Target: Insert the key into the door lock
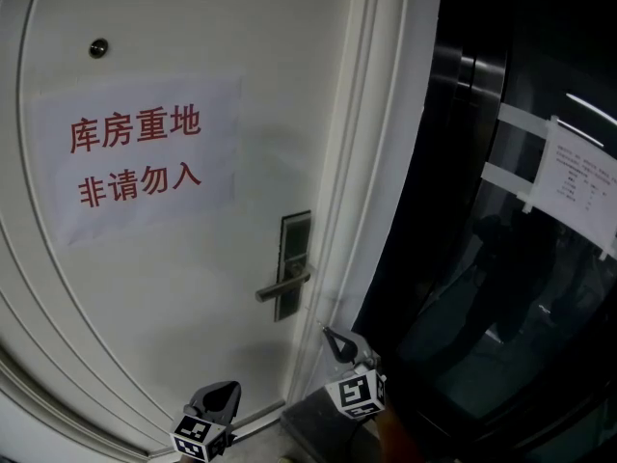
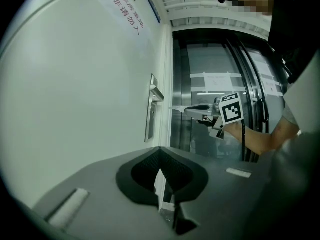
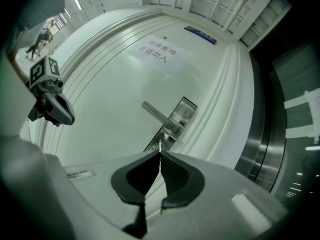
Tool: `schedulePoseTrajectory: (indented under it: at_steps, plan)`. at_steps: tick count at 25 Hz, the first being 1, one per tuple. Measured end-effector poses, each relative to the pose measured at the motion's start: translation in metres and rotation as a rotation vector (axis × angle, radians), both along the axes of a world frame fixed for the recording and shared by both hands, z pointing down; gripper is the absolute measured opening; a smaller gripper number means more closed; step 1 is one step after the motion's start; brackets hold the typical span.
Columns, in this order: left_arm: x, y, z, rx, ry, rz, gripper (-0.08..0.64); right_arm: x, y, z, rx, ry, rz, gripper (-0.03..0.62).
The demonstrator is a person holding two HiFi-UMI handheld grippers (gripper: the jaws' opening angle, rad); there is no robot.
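Note:
The white door (image 1: 174,287) carries a metal lock plate (image 1: 294,249) with a lever handle (image 1: 282,285). My right gripper (image 1: 335,337) is below and right of the plate, short of the door, and shut on a small silver key (image 3: 160,145). The key's tip pokes out between the pads toward the bottom end of the lock plate (image 3: 177,118), under the handle (image 3: 157,115). From the left gripper view the key (image 2: 177,108) points at the door edge, level with the plate (image 2: 149,111). My left gripper (image 1: 222,398) is low near the door's bottom, jaws together and empty.
A paper sign with red characters (image 1: 140,152) is taped on the door under a peephole (image 1: 97,47). The moulded door frame (image 1: 371,162) borders a dark steel lift door (image 1: 472,210) with a taped notice (image 1: 578,181). A person's forearm (image 2: 265,136) shows behind the right gripper.

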State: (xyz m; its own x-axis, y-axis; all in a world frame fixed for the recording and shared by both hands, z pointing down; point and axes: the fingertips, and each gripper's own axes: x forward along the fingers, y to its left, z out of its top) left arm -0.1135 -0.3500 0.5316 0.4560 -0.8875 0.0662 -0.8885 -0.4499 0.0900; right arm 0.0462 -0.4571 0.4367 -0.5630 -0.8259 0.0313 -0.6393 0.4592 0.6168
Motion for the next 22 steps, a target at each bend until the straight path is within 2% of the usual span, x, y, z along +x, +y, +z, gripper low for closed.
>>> schedulePoseTrajectory:
  at_steps: [6,12,22]
  plan:
    - [-0.002,-0.007,0.005,-0.005,-0.007,-0.019,0.003,-0.016,-0.024,0.003,0.041,0.099,-0.007,0.009]
    - [-0.008,-0.013,0.009,-0.016,-0.003,-0.048,0.003,-0.026,-0.048,0.004,0.07,0.159,0.003,0.008]
    - [-0.018,-0.023,0.012,-0.034,0.011,-0.084,0.003,-0.037,-0.07,0.012,0.059,0.174,-0.004,0.009]
